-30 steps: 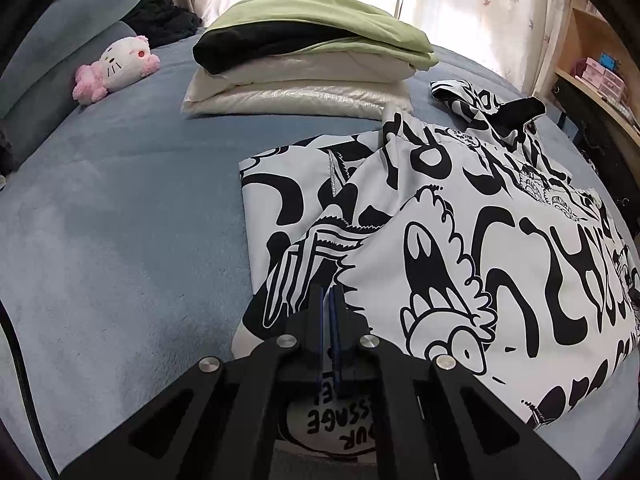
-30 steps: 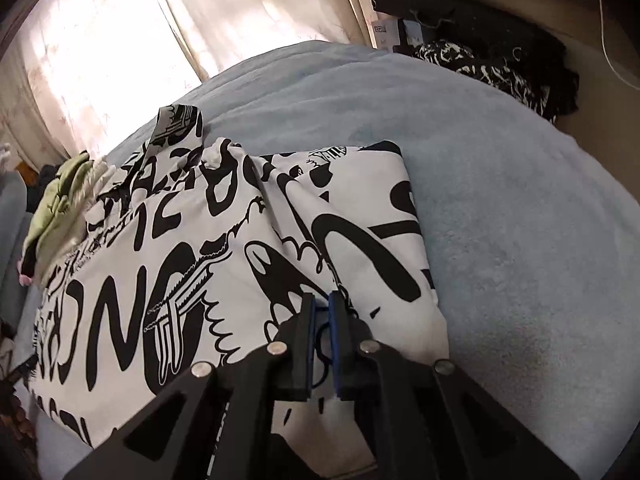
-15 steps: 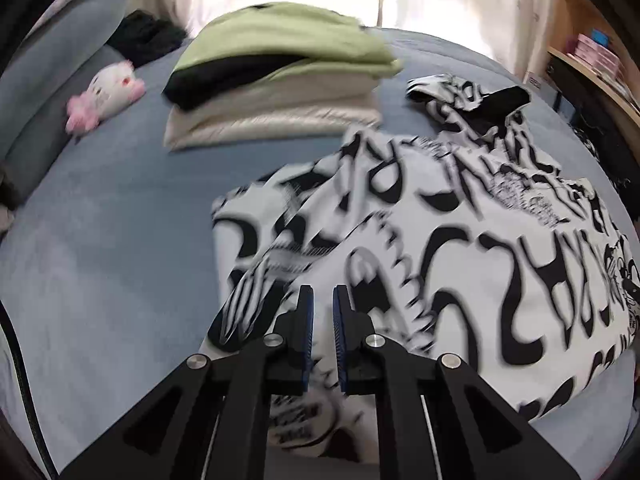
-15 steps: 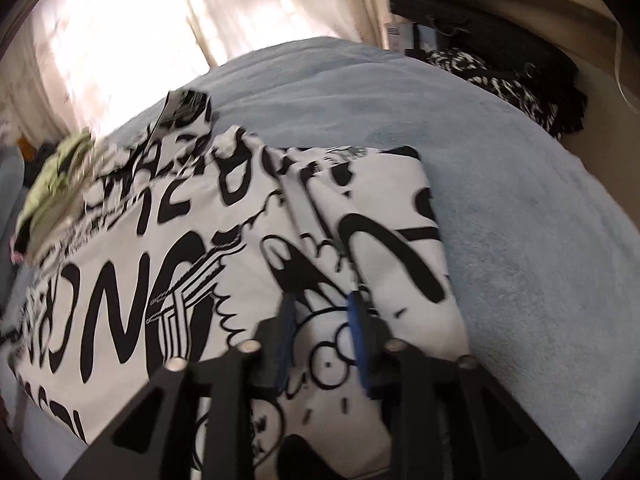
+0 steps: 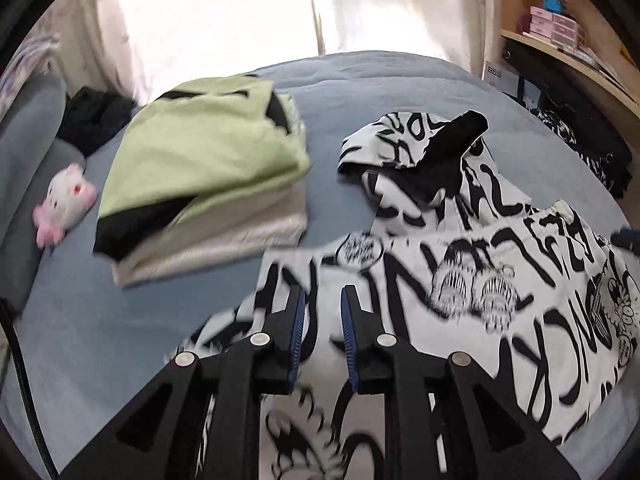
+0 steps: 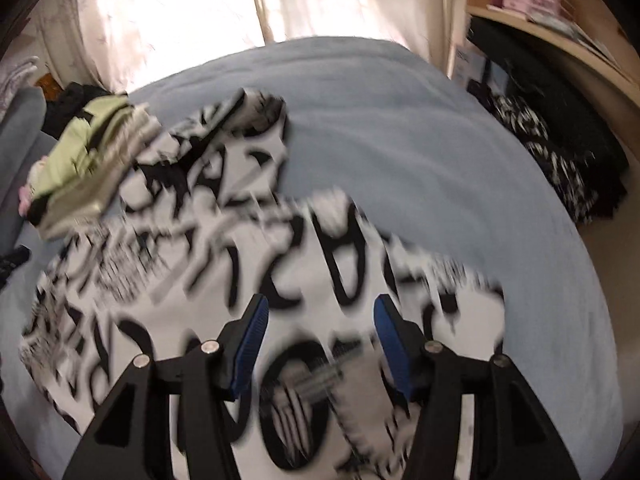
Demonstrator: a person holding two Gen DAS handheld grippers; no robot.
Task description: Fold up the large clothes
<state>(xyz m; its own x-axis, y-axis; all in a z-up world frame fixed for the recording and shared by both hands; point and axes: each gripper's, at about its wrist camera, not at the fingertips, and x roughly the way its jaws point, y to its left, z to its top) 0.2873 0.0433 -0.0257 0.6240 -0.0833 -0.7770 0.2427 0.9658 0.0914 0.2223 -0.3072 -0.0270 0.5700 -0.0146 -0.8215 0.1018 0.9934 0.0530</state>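
A bed (image 5: 100,320) under a grey-blue blanket fills both views; pale curtains (image 5: 224,12) hang bright with daylight behind its far edge, and a wooden shelf (image 5: 568,52) stands to its right with small pink boxes on it; dark clothes (image 6: 560,152) lie heaped below that shelf. On the bed a black-and-white printed garment (image 5: 500,280) lies spread flat, its hood toward the curtains; left of the garment sits a stack of folded clothes (image 5: 200,184) with a green piece on top, and further left a pink-and-white plush toy (image 5: 66,204). The left gripper (image 5: 322,300) hovers over the garment's near edge, jaws just opened a narrow gap, nothing between them; the right gripper (image 6: 318,304) hangs over the garment too, blurred, jaws lately spread much wider and empty.
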